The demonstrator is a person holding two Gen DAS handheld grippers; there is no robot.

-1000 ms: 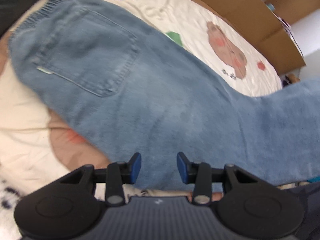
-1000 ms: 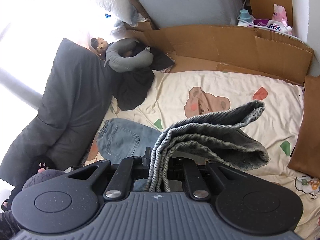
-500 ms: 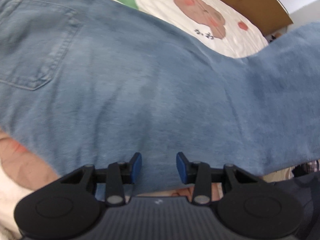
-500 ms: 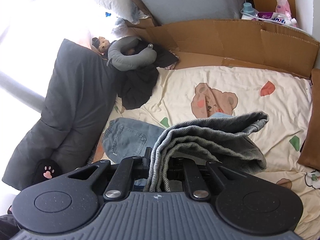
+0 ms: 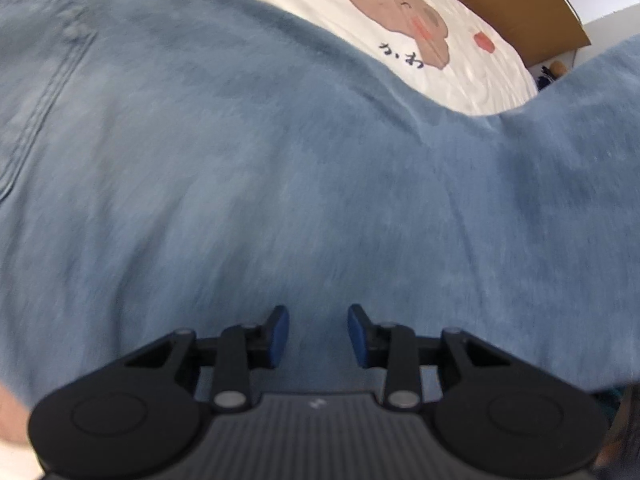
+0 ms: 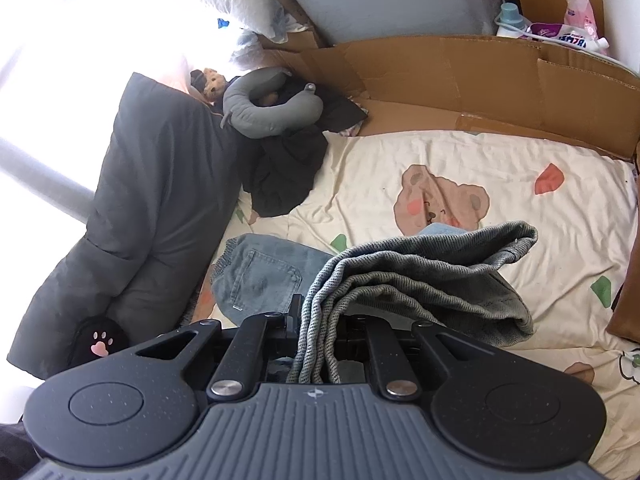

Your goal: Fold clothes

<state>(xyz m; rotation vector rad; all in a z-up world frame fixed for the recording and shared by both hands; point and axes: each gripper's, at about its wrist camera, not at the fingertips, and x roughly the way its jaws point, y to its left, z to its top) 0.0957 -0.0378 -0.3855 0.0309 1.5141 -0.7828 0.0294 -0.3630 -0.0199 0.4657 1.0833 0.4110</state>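
Blue jeans [image 5: 280,168] fill the left wrist view, lying flat on a cream bear-print bedsheet [image 5: 432,20], with a back-pocket seam at the far left. My left gripper [image 5: 318,334] hovers close over the denim, open, nothing between its blue pads. In the right wrist view my right gripper [image 6: 316,328] is shut on the gathered leg ends of the jeans [image 6: 408,276], lifted above the bed with the pale inside of the cloth showing. The waist and back pocket [image 6: 264,276] rest on the sheet [image 6: 460,160] below.
A dark grey padded coat [image 6: 152,200] lies along the bed's left side. A grey neck pillow [image 6: 268,108], a small teddy and a black garment [image 6: 284,168] sit at the far left. Cardboard panels [image 6: 500,76] wall the bed's far edge, with bottles and packets behind.
My left gripper has moved lower and rightwards along the jeans, so the back pocket slid out to the left edge. My right gripper keeps its hold and has risen slightly.
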